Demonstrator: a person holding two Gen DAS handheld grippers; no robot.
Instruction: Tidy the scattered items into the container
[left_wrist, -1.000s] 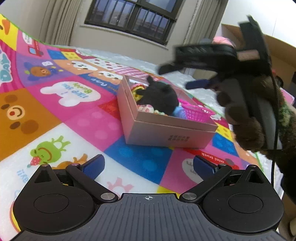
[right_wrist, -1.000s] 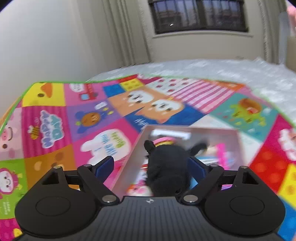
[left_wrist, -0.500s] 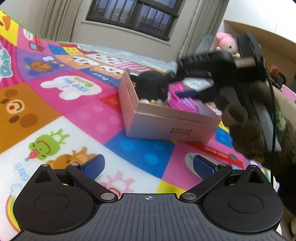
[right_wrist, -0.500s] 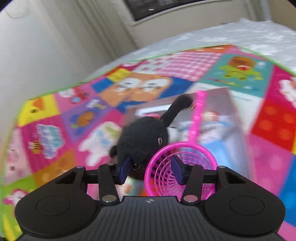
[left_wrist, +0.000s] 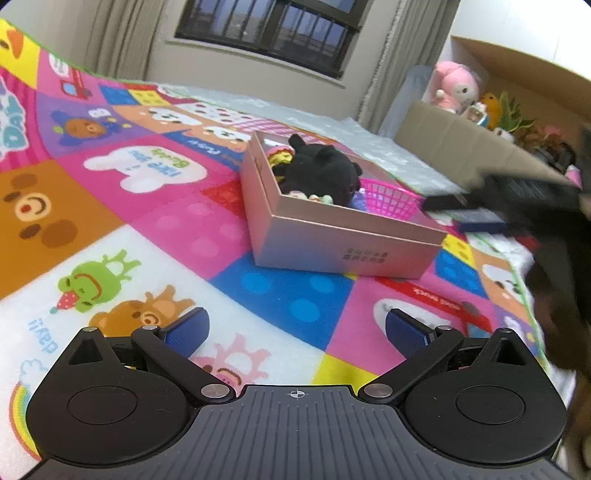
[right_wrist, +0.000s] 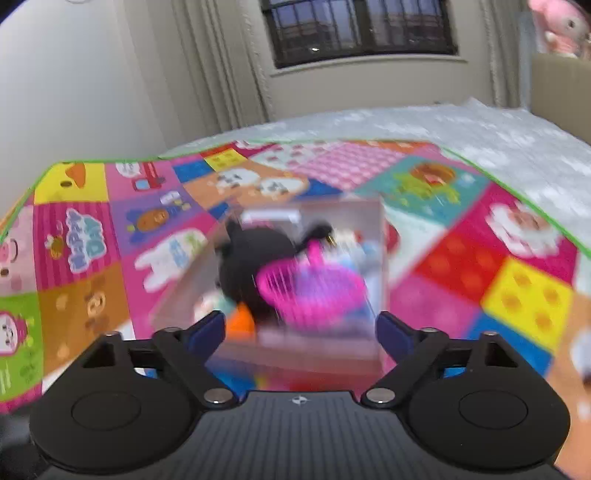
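A pink-beige box (left_wrist: 343, 243) sits on the colourful play mat. Inside lie a black plush toy (left_wrist: 321, 171), a pink mesh basket (left_wrist: 388, 201) and several small toys. My left gripper (left_wrist: 297, 332) is open and empty, low over the mat in front of the box. My right gripper (right_wrist: 301, 330) is open and empty just in front of the box (right_wrist: 306, 354), which looks blurred there with the black plush (right_wrist: 255, 266) and pink basket (right_wrist: 310, 291) inside. In the left wrist view the right gripper (left_wrist: 465, 210) hovers to the right of the box.
The play mat (left_wrist: 110, 206) lies over a pale quilted surface (right_wrist: 461, 129). A cardboard box (left_wrist: 461, 140) with plush toys such as a pink one (left_wrist: 456, 86) stands at the back right. A window and curtains are behind.
My right gripper opened, let go of the black plush and pink basket inside the box, and pulled back to the right. The left gripper stayed almost still.
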